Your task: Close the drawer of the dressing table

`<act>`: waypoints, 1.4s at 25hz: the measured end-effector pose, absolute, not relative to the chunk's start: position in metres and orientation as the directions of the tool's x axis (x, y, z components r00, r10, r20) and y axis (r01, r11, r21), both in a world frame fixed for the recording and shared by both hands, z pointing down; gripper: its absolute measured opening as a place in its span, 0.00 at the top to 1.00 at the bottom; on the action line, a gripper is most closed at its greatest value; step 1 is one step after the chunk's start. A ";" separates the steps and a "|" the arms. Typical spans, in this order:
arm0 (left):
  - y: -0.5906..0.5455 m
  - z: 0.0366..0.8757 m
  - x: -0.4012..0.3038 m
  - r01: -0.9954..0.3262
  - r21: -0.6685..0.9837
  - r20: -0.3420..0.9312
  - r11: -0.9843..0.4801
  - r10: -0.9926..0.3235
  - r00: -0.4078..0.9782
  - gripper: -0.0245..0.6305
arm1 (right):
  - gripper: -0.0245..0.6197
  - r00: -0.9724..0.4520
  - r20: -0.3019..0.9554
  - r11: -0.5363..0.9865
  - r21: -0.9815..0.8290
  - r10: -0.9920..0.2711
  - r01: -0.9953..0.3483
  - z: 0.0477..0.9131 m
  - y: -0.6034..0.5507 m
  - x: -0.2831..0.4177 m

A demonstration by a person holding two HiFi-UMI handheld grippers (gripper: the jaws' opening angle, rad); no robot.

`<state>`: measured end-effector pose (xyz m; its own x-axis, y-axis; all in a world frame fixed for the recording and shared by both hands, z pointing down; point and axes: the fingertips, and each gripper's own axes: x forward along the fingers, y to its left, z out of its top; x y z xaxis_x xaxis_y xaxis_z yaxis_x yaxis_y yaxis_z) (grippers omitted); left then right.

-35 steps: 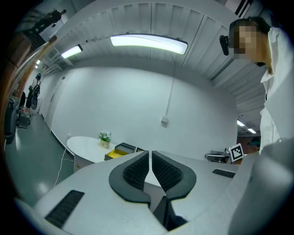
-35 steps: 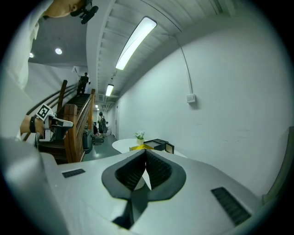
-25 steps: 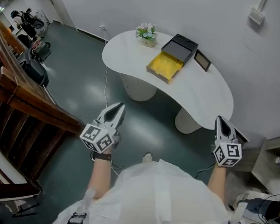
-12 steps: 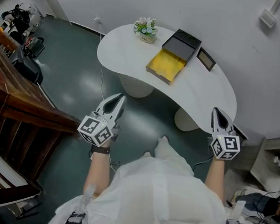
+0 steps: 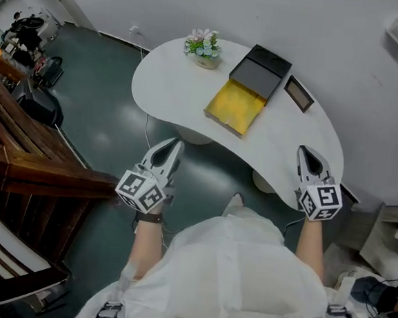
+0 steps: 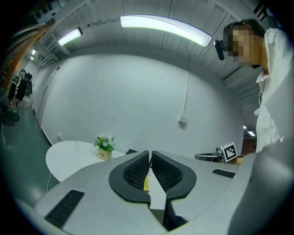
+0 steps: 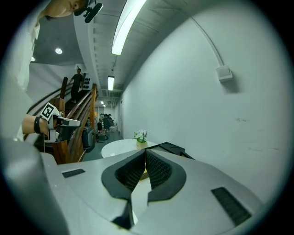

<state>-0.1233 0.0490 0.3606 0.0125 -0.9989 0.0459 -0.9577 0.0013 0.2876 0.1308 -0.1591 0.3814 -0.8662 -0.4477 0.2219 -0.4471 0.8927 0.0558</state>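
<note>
A white kidney-shaped dressing table (image 5: pixel 171 83) stands against the wall. On it sits a black box (image 5: pixel 261 70) with its yellow drawer (image 5: pixel 235 107) pulled out toward me. My left gripper (image 5: pixel 175 144) is shut and empty, held over the floor short of the table's front edge. My right gripper (image 5: pixel 302 151) is shut and empty too, at the table's right front edge. In the left gripper view the shut jaws (image 6: pixel 150 154) point level at the table (image 6: pixel 69 156). The right gripper view has the shut jaws (image 7: pixel 145 153) aimed at the black box (image 7: pixel 172 148).
A small flower pot (image 5: pixel 203 48) and a dark framed object (image 5: pixel 301 94) also stand on the table. A wooden stair railing (image 5: pixel 31 175) runs along the left. Cluttered shelving (image 5: pixel 392 241) is at the right. A cable (image 5: pixel 148 126) trails across the green floor.
Both grippers have moved forward toward the table as the person steps closer. Their jaws stay shut. The drawer has not moved.
</note>
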 end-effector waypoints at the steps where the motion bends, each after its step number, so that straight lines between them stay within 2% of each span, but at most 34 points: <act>1: 0.037 0.361 -0.126 -0.958 0.286 0.047 -0.004 -0.999 0.018 0.92 | 0.95 -0.869 0.223 0.896 0.053 -0.442 -0.442 0.382 -0.168 0.126; 11: -0.050 0.356 -0.144 -0.971 0.216 0.045 -0.106 -0.992 0.118 0.92 | 0.95 -0.884 0.229 0.910 0.027 -0.408 -0.413 0.385 -0.223 0.085; 21: -0.121 0.388 -0.176 -0.950 0.137 0.122 -0.280 -0.947 0.297 0.92 | 0.95 -0.856 0.280 0.890 -0.010 -0.436 -0.456 0.408 -0.238 0.039; 28: -0.161 0.426 -0.190 -0.861 0.075 0.262 -0.504 -0.823 0.504 0.91 | 0.94 -0.807 0.328 0.845 -0.044 -0.491 -0.532 0.429 -0.245 -0.003; 35: -0.185 0.471 -0.194 -0.721 -0.008 0.409 -0.693 -0.660 0.630 0.90 | 0.93 -0.764 0.413 0.830 -0.034 -0.495 -0.556 0.462 -0.244 -0.041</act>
<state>-0.1937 -0.1846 0.4707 0.6301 -0.6598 0.4094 -0.7206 -0.6933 -0.0085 -0.0407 -0.2437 0.4618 -0.7645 -0.4951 0.4129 -0.5561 0.8304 -0.0338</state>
